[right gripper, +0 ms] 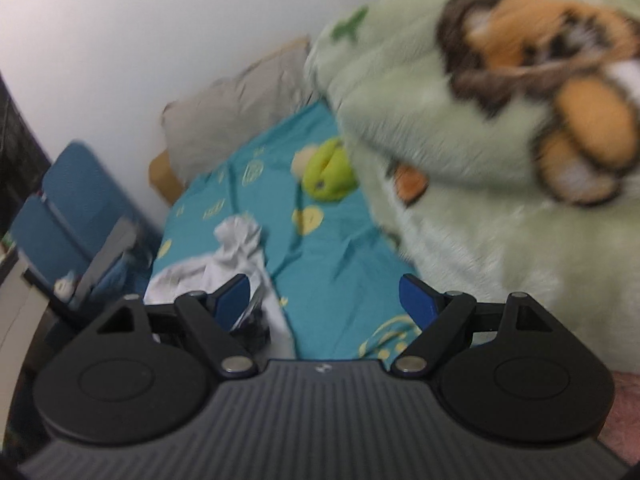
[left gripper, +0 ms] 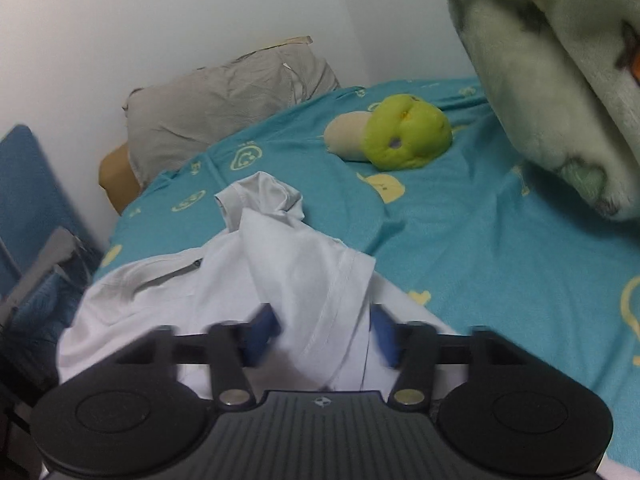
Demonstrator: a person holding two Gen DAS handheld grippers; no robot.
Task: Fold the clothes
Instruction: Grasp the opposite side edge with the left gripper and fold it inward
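A: Item: thin white cotton garment, bunched at the near edge of the teal patterned bedsheet.
B: Handling?
A: Looked light, limp, slip-prone; its hemmed edge seemed the surest hold. Left gripper straddled a raised fold, whether pinching was unclear; right gripper stood spread, empty.

Your left wrist camera sits low and close over the bed, facing the wall and the pillow. Your right wrist camera looks the same way from higher and farther back. Both views share the bed, pillow and green plush toy.
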